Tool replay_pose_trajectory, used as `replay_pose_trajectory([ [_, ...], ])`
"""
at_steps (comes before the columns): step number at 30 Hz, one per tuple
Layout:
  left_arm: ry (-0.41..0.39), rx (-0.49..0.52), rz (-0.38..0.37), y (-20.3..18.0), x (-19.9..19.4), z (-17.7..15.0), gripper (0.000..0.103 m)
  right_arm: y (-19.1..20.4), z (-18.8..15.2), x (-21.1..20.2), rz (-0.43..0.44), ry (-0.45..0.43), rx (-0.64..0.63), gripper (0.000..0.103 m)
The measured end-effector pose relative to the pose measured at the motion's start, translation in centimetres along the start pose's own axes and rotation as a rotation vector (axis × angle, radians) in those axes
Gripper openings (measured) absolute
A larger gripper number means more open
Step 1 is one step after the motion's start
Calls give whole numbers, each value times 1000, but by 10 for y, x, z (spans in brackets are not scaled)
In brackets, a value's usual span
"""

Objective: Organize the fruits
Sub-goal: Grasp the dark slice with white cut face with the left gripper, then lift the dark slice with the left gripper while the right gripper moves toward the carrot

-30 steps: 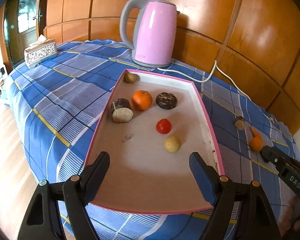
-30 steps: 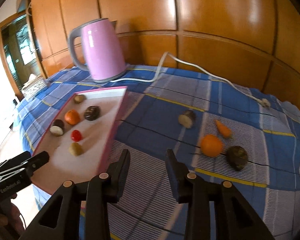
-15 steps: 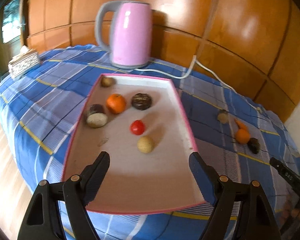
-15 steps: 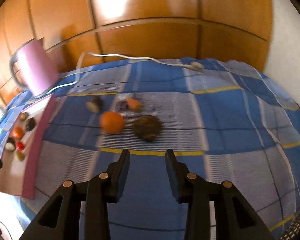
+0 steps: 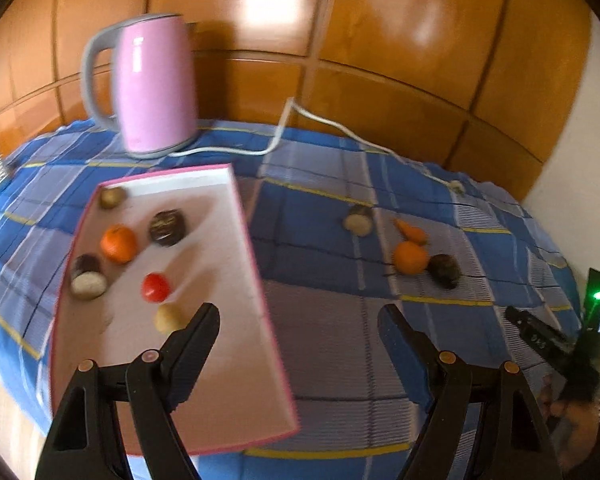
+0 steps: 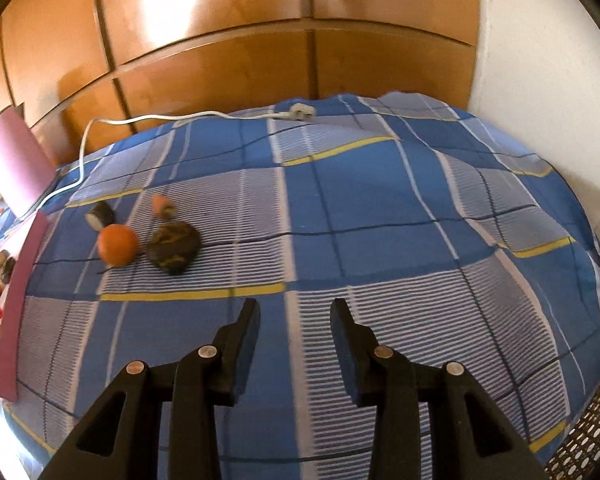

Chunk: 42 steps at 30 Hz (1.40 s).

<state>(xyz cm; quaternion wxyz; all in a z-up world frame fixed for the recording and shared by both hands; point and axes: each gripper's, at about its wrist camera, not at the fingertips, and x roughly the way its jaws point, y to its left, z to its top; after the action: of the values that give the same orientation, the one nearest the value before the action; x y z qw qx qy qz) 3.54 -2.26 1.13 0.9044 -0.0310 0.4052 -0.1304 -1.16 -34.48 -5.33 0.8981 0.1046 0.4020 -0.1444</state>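
Hovering left claw [image 5: 298, 320]: black jaws spread wide, nothing between them, above the right rim of the pink-edged shallow tray [image 5: 244, 216].
Right claw [image 6: 294, 318]: narrow gap between its jaws, empty, over the blue checked cloth on the worktop [image 6: 380, 208].
Tray contents: round orange fruit [image 5: 118, 243], small red fruit [image 5: 155, 287], pale yellow ball [image 5: 168, 318], three dark or brown pieces.
Loose fruits: second orange fruit [image 6: 117, 245], dark lumpy fruit [image 6: 173, 251], small carrot-like piece [image 6: 163, 205], cut dark-skinned piece [image 6: 99, 216], close together on the cloth, right of the tray.
Behind: pink electric kettle [image 5: 152, 88], white cord [image 5: 320, 122].
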Motion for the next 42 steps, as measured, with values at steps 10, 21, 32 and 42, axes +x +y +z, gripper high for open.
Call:
replay_pose_trajectory([
  [10, 67, 51, -60, -36, 50, 45, 66, -15, 1, 1, -2, -10, 35, 37],
  [21, 181, 83, -46, -60, 130, 79, 65, -22, 6, 0, 4, -19, 47, 37],
  [32, 271, 146, -9, -74, 194, 93, 59, -24, 9, -1, 11, -21, 45, 37],
  [42, 260, 101, -67, -66, 175, 73, 34, -26, 9, 2, 11, -15, 45, 37],
])
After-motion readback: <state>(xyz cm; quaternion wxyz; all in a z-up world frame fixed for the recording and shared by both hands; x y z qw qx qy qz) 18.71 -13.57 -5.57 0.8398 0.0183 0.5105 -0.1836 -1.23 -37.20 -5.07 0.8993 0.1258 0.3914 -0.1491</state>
